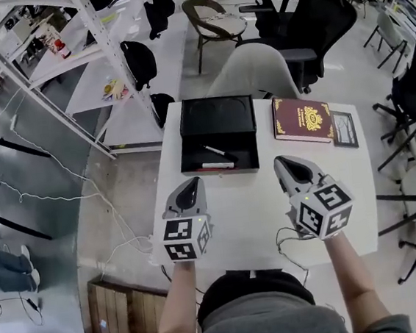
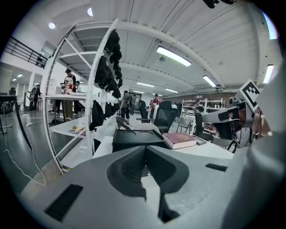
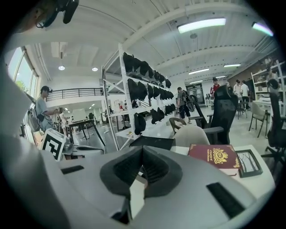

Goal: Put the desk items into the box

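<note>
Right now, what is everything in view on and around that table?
table: one, white, centre
box: one, black, open, far left of table
pen: one, black, inside box
flat item: one, red and white, inside box
book: one, maroon, gold emblem, right of box
frame: one, black, right of book
chair: one, white, behind table
office chair: one, black, beyond chair
left gripper: one, grey, shut, empty, above table
right gripper: one, grey, shut, empty, above table

Over in the left gripper view the box [image 2: 134, 139] shows only its near wall, its inside out of sight. From the head view, a slim dark item [image 1: 220, 153] and a red-edged item [image 1: 215, 166] lie in it, both too small to name. The person's head [image 1: 252, 289] covers the table's [image 1: 253, 213] near edge.
</note>
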